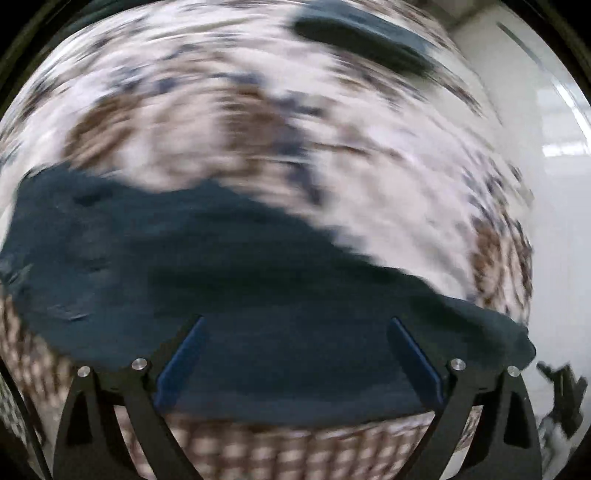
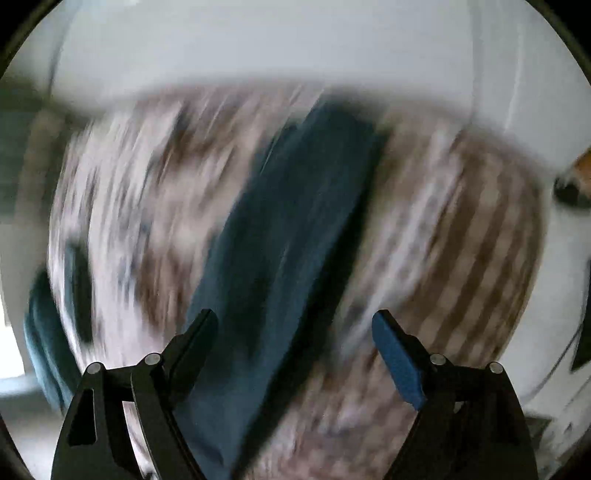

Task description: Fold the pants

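Left wrist view: heavy blur. left gripper (image 1: 297,360) spread wide, nothing between pads, dark teal pants (image 1: 221,280) lie below on patterned cloth (image 1: 229,122). 2nd dark folded piece (image 1: 362,35) at far edge.
Right wrist view: blurred too. right gripper (image 2: 295,349) spread wide, empty; pants (image 2: 288,229) run as diagonal band over same cloth (image 2: 461,229).

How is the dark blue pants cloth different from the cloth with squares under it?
The pants are one plain dark teal colour; the checked cloth is white with brown and dark squares. The pants form a smaller folded shape lying on top; the checked cloth spreads out beneath them on all sides. Both are soft fabric, blurred in both views.
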### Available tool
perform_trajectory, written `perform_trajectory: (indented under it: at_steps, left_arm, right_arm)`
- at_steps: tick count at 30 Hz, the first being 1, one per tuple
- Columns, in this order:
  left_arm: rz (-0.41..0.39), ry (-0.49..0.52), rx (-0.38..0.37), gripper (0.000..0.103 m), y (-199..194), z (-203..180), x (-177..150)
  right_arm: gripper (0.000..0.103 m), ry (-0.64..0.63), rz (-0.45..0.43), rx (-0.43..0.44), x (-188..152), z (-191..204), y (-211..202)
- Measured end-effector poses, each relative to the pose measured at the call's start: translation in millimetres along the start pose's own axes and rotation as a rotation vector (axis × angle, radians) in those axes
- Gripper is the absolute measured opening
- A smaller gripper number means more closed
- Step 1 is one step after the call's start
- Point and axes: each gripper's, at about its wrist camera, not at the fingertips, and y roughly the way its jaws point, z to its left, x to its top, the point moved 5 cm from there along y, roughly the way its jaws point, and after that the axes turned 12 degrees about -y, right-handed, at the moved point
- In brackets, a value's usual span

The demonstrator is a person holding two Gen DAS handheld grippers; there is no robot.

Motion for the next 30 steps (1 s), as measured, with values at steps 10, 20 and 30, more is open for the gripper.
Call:
perform_trajectory:
  at_steps: [10, 20, 30]
  left_arm:
    - [0.069, 0.138, -0.020, 0.099, 38, -116, -43]
    - [0.092, 0.201, 0.052, 0.099, 48, -123, -73]
    - [0.114, 0.196, 0.045, 0.099, 52, -127, -81]
  right_arm:
    - [0.015, -0.119, 0.097, 0.013, 99, -18, 44]
    - [0.039, -0.389, 0.162, -0.204, 110, -20, 49]
    - [0.065, -0.483, 0.296, -0.045, 129, 11, 80]
